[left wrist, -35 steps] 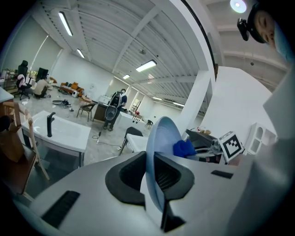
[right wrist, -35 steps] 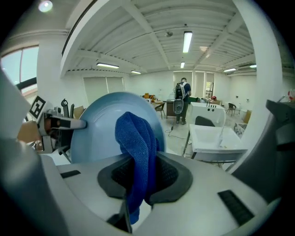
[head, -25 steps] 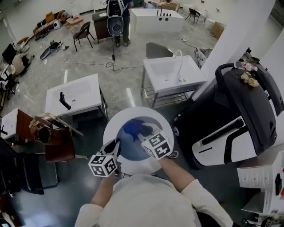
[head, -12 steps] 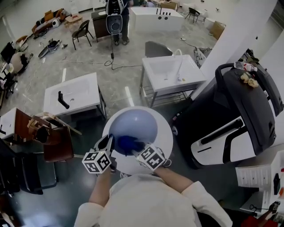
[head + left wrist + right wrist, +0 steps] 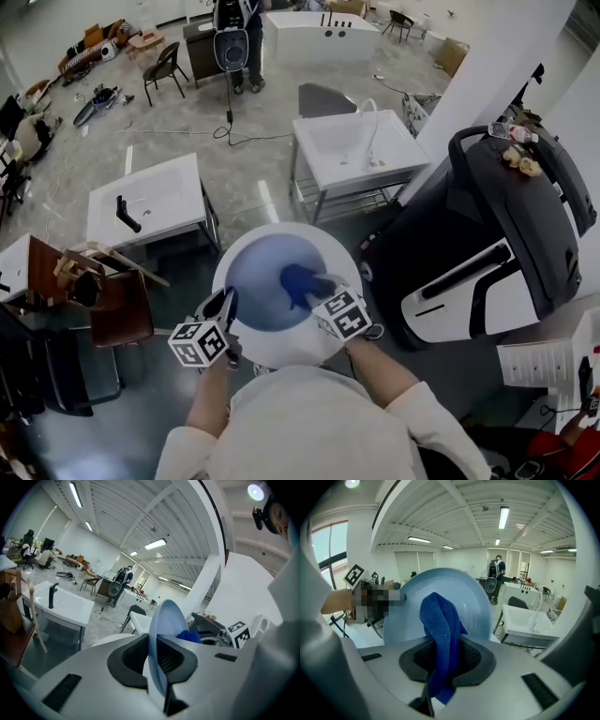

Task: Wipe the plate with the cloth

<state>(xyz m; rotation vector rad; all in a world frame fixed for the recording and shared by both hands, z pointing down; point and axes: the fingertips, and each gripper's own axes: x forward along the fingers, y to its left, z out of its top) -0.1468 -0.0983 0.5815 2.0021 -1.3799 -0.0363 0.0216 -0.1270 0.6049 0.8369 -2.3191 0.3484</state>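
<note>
**A:** What's over on the far left?

**B:** A white sink unit (image 5: 150, 192) with a black tap (image 5: 125, 214), well apart from the action. Closer in comes the left gripper (image 5: 228, 302), jaws pinched tight on the near-left rim of the pale blue round plate (image 5: 255, 281). Seen from that gripper, the plate rises edge-on straight out of the jaws.

**A:** And where's the plate sitting?

**B:** Over the round white surface (image 5: 281, 354) right in front of the person, with its face tipped up toward them.

**A:** The cloth?

**B:** The dark blue woven cloth (image 5: 298, 279) is against the plate's face, right of the middle. The right gripper (image 5: 316, 289) has it nipped between narrow jaws. One fold stands up out of them and a tail hangs below.

**A:** Anything further right?

**B:** A big black-and-white machine (image 5: 487, 244), near the round white surface.
</note>
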